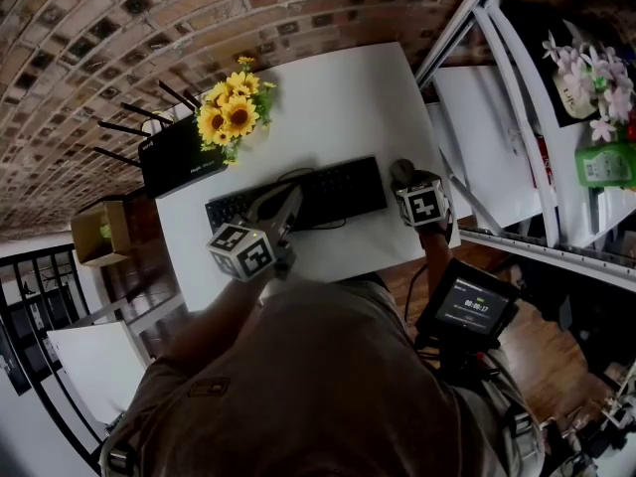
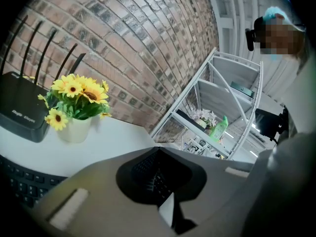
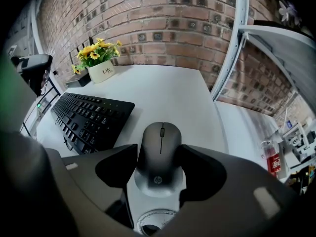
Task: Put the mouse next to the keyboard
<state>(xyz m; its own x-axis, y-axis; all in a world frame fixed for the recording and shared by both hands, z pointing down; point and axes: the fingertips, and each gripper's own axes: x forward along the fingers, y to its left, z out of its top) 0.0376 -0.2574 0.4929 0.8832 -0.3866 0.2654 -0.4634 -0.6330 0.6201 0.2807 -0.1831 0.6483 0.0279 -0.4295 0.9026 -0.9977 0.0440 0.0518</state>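
Observation:
A dark grey mouse lies on the white table, just right of the black keyboard. My right gripper has its jaws against the mouse's two sides, holding it at table level. In the head view the mouse sits off the right end of the keyboard, with the right gripper over it. My left gripper hovers above the keyboard's left half with its jaws together and nothing in them. In its own view the left gripper points over the table toward the shelves.
A pot of sunflowers and a black router stand at the table's back left. A white metal shelf rack runs along the right side. A cardboard box sits left of the table; a small screen hangs near my right arm.

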